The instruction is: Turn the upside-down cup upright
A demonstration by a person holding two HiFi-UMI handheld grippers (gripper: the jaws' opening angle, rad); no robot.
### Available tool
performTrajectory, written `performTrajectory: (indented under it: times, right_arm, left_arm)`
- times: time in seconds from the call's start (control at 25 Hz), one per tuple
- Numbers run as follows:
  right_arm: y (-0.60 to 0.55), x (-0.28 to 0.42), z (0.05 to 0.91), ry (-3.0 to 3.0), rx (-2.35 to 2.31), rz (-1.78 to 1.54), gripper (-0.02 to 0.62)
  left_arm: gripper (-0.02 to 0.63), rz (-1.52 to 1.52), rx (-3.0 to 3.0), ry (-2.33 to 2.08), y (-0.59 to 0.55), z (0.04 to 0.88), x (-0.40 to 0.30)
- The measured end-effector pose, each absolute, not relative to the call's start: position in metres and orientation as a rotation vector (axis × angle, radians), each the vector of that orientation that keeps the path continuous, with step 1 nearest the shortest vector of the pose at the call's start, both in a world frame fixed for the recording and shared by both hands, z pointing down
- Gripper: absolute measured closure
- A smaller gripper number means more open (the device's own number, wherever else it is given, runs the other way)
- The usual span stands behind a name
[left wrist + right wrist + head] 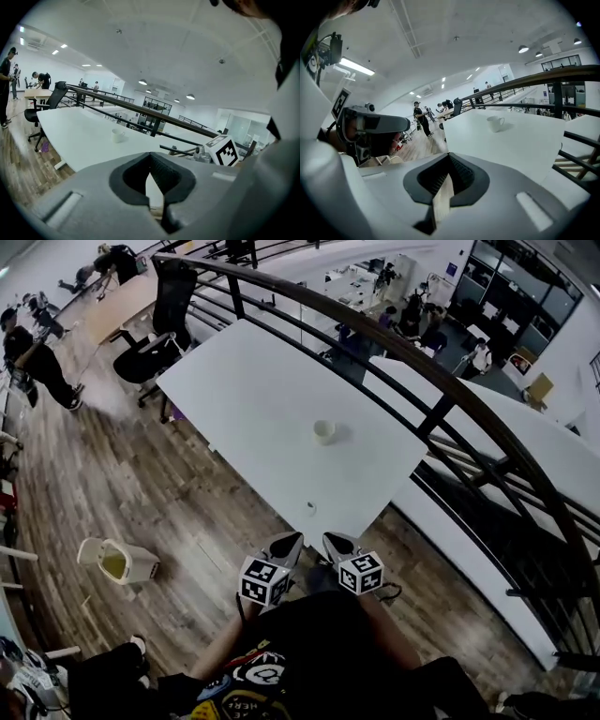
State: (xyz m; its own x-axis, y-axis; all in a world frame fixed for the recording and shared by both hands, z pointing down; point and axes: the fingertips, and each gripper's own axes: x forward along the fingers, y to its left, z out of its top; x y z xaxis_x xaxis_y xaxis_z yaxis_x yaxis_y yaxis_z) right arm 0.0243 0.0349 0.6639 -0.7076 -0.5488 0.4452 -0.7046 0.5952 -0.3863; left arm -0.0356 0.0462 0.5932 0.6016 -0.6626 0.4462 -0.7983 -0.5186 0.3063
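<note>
Cup (324,432) standing on white table (244,399), long axis vertical

Cup (324,431) on surface (234,390): too small in head view, blurred in both gripper views; rim up or down not clear. Tiny object (310,508) near surface edge: too small to name. Hands hidden under marker cubes (264,580). Railing (487,418) cut off at right edge.

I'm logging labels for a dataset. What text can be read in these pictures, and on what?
No text can be read for sure.
Left marker cube, right marker cube: black-and-white square patterns only, no words.
Shirt: coloured print, too blurred to read.
Cup: no print visible.
</note>
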Motion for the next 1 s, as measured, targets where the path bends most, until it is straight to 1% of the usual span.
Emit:
performTrajectory:
  times: [0.16, 0.28, 0.4, 0.52, 0.6, 0.68, 0.76, 0.84, 0.96, 1.0]
  right_arm:
    - [-0.052, 0.044, 0.69, -2.515, 1.104, 0.721, 0.598]
    - [-0.112, 0.058, 0.733, -2.417, 1.164, 0.627, 0.593]
    - [-0.178, 0.058, 0.76, -2.35, 1.178, 0.573, 0.435]
    - [-0.227, 0.056, 0.762, -2.345, 1.259, 0.572, 0.344]
    - [-0.261, 0.046, 0.765, -2.33, 1.296, 0.55, 0.286]
    - [-0.289, 0.034, 0.773, -2.293, 1.307, 0.515, 0.214]
    - [-0.31, 0.027, 0.778, -2.263, 1.321, 0.483, 0.171]
    - [-0.319, 0.024, 0.782, -2.233, 1.338, 0.466, 0.144]
    - [-0.33, 0.027, 0.785, -2.192, 1.419, 0.442, 0.137]
    - [-0.334, 0.028, 0.784, -2.187, 1.444, 0.435, 0.152]
  left_arm:
    - [0.601, 0.4, 2.268, -1.194, -0.018, 0.603, -0.021]
    - [0.601, 0.38, 2.261, -1.184, -0.042, 0.601, 0.002]
    - [0.601, 0.405, 2.246, -1.141, -0.06, 0.611, 0.021]
    - [0.601, 0.464, 2.226, -1.083, -0.058, 0.62, 0.028]
    - [0.601, 0.492, 2.215, -1.071, -0.064, 0.623, 0.019]
    - [0.601, 0.508, 2.201, -1.069, -0.075, 0.623, 0.004]
    - [0.601, 0.515, 2.182, -1.069, -0.084, 0.624, -0.01]
    - [0.601, 0.512, 2.144, -1.069, -0.087, 0.629, -0.021]
    - [0.601, 0.511, 2.102, -1.078, -0.096, 0.638, -0.038]
    - [0.601, 0.517, 2.103, -1.08, -0.101, 0.639, -0.042]
